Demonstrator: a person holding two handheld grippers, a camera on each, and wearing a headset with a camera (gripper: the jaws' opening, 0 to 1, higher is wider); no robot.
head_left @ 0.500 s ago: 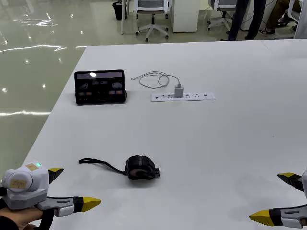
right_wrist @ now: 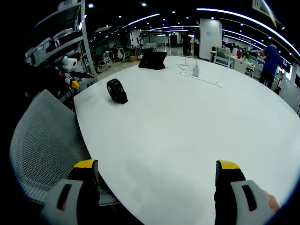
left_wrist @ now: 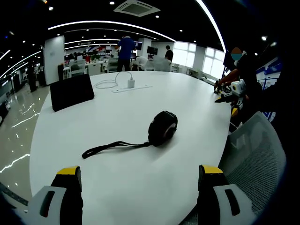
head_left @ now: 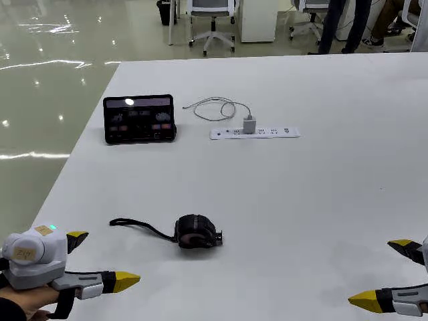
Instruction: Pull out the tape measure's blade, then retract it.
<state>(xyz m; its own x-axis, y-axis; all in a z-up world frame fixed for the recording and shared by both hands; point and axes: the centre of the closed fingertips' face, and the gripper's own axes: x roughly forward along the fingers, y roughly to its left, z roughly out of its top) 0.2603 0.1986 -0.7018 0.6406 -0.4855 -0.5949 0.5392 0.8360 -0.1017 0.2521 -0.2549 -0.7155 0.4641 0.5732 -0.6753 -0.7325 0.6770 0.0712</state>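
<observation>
Holding my left gripper [head_left: 103,257] and right gripper [head_left: 379,273] empty, jaws apart, at the bottom corners, I risk shoving the loose tape measure [head_left: 196,232], lower centre, or snagging its strap [head_left: 137,225].

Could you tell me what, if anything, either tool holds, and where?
Nothing: the left tool and right tool are open; the tape measure lies free.

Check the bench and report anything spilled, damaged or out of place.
Nothing stands out. The tape measure lies on the table with its blade in and its strap trailing flat. The tablet, power strip and cable sit behind it. The left gripper and right gripper are open, clear of it.
</observation>
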